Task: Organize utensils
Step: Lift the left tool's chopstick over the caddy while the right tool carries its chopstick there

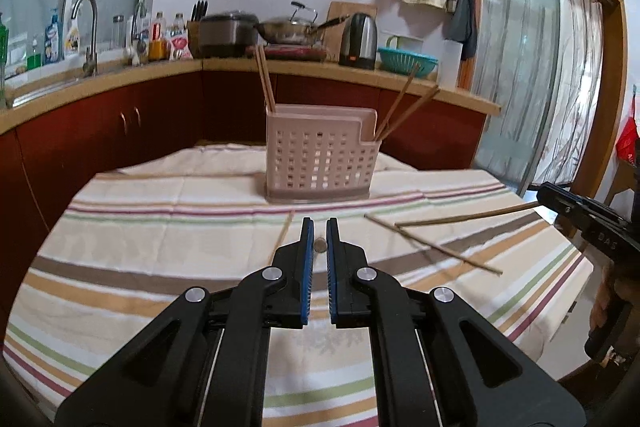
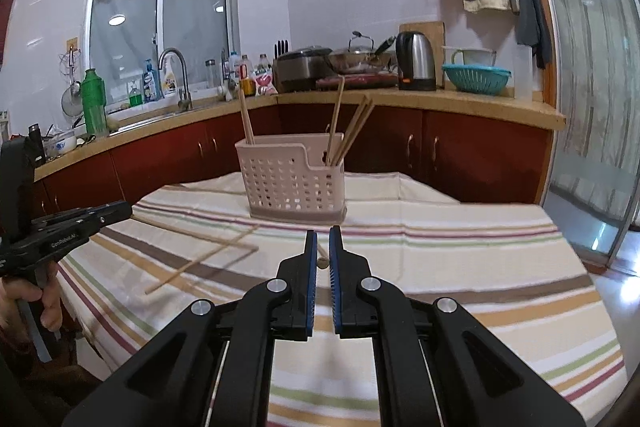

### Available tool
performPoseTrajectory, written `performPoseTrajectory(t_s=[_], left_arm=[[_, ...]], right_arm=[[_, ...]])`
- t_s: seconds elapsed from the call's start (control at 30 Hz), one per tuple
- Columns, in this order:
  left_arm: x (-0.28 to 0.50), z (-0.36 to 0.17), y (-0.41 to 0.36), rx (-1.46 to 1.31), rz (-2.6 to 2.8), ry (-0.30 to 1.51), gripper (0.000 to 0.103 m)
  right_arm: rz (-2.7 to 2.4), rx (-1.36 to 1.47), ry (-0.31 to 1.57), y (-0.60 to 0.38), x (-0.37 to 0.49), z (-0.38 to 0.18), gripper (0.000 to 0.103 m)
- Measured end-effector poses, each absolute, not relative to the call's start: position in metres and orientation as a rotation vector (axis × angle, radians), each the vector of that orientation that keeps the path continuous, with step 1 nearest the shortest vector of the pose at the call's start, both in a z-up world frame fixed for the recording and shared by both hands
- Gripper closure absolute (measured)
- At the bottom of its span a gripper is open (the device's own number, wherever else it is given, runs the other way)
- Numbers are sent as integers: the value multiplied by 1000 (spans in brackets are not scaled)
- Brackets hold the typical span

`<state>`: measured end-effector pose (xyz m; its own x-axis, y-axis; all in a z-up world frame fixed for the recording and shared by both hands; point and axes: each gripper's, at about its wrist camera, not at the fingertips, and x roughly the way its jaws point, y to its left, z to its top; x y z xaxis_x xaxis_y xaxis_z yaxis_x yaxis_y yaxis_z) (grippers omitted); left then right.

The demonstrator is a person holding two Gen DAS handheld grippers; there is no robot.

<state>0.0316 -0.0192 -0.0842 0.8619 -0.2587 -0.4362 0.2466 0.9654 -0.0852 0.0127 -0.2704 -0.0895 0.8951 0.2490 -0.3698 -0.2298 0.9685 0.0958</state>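
Note:
A pink perforated utensil caddy stands on the striped tablecloth. Chopsticks lean in its left and right compartments. My left gripper is shut on a chopstick. Its round end shows between the blue pads, and its shaft reaches out over the cloth. My right gripper is shut on another chopstick, raised above the table. A loose chopstick lies on the cloth between the two grippers, and another lies by my left fingers.
One more chopstick lies at the far left of the table, beside the caddy. Behind runs a counter with a kettle, wok, faucet and teal colander. A glass sliding door stands to the right. A hand grips the left tool.

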Motion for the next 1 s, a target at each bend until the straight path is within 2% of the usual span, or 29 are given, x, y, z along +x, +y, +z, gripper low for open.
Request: performPoseTrajectory(t_s=[0.47, 1.0], left_arm=[[85, -41, -32, 22, -274, 365, 96], [138, -34, -37, 33, -287, 337, 96]], right_arm=[[291, 34, 317, -261, 69, -58, 96], [290, 44, 288, -255, 124, -49, 96]])
